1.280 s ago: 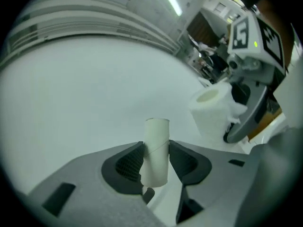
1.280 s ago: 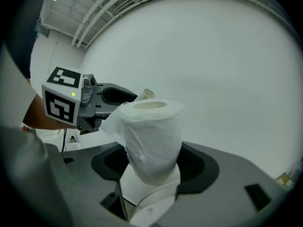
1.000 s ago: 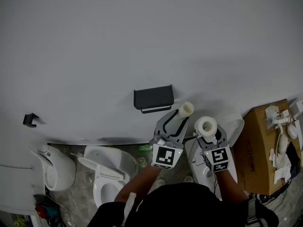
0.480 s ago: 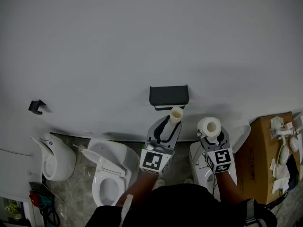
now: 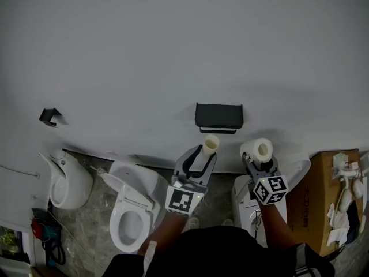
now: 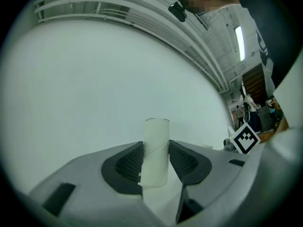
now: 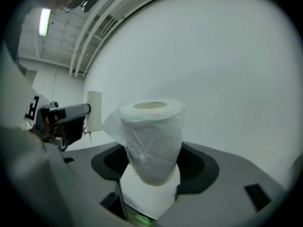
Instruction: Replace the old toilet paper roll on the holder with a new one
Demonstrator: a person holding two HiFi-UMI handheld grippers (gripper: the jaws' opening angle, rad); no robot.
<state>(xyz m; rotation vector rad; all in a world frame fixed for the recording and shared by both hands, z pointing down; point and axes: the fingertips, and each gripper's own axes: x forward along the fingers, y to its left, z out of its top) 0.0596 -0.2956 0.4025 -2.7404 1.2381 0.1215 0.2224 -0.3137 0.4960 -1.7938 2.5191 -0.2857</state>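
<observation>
My left gripper (image 5: 205, 152) is clamped on the bare cardboard tube (image 5: 210, 143), which stands between its pads just under the left end of the black holder (image 5: 218, 116) on the wall. My right gripper (image 5: 259, 159) is clamped on the new toilet paper roll (image 5: 257, 150), below the holder's right end.

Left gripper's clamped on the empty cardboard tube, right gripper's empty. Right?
The left gripper does hold the cardboard tube, but the right gripper isn't empty: it's clamped on a full toilet paper roll, clear in the right gripper view.
</observation>
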